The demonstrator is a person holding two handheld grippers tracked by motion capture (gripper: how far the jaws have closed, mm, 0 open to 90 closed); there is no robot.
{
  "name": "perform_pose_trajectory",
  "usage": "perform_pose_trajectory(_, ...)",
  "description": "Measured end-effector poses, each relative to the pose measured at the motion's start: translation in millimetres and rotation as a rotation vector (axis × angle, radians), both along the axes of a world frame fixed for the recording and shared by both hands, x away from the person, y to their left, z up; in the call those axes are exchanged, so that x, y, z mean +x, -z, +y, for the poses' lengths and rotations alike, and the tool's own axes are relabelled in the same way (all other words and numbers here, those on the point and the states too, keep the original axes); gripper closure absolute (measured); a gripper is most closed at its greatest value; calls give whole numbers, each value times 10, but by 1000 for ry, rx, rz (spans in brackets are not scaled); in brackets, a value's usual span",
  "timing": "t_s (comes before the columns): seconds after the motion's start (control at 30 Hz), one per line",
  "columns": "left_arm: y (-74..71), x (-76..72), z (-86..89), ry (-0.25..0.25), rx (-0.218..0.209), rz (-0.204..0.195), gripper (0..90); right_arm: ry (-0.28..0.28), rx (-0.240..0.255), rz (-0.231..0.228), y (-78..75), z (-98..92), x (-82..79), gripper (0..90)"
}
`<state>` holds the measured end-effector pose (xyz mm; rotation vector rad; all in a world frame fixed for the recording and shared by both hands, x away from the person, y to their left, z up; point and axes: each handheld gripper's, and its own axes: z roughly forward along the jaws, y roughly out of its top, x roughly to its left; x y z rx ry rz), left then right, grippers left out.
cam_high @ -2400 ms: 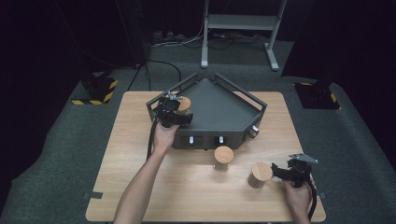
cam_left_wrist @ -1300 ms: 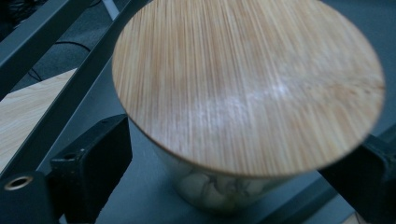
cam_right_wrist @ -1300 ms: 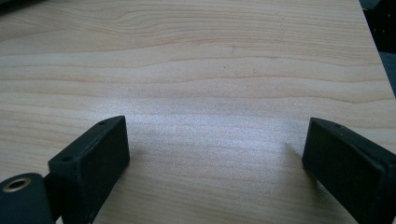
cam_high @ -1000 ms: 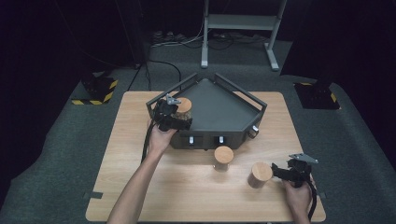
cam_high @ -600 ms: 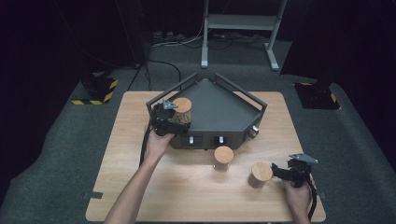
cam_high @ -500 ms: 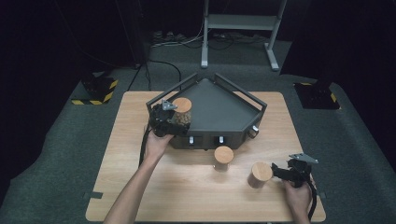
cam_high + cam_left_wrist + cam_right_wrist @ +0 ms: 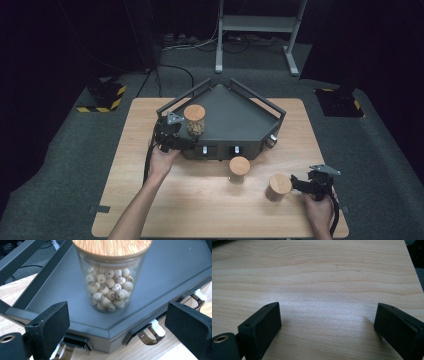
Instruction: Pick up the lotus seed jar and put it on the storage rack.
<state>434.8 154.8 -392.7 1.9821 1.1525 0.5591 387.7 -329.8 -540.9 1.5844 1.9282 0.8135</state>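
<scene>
A glass jar [image 7: 194, 120] of pale round seeds with a wooden lid stands on the left part of a dark grey tray [image 7: 235, 117]. My left gripper [image 7: 179, 139] sits just off the tray's left front edge, open, its jaws short of the jar. In the left gripper view the jar [image 7: 111, 287] rises beyond the open left gripper [image 7: 117, 323], upright on the tray [image 7: 165, 275]. Two more wooden-lidded jars [image 7: 239, 169] [image 7: 278, 186] stand on the table in front of the tray. My right gripper [image 7: 302, 184] rests beside the right one, open; the right gripper [image 7: 327, 325] has bare wood between its jaws.
The tray has raised rails along its back sides and small white clips on its front face [image 7: 156, 327]. The wooden table [image 7: 210, 210] stands on dark carpet. A metal stand [image 7: 260, 22] is behind the table, and black-and-yellow blocks [image 7: 105, 95] lie on the floor.
My left gripper has drawn back from the jar, toward the table's near left. The jar stays upright on the tray. The right hand has not moved.
</scene>
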Motion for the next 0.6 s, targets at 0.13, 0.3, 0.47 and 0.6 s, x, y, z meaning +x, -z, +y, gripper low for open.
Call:
perform_pose_trajectory(0.13, 8, -37, 29, -2, -3, -1, 61, 0, 0, 0, 0, 0, 0, 70)
perform_pose_trajectory(0.3, 22, -72, 60, -6, -5, -2, 63, 0, 0, 0, 0, 0, 0, 71)
perform_pose_trajectory(0.47, 36, -116, 93, -10, -2, -4, 63, 0, 0, 0, 0, 0, 0, 71)
perform_pose_trajectory(0.6, 59, -147, 116, -14, 4, -6, 64, 0, 0, 0, 0, 0, 0, 70)
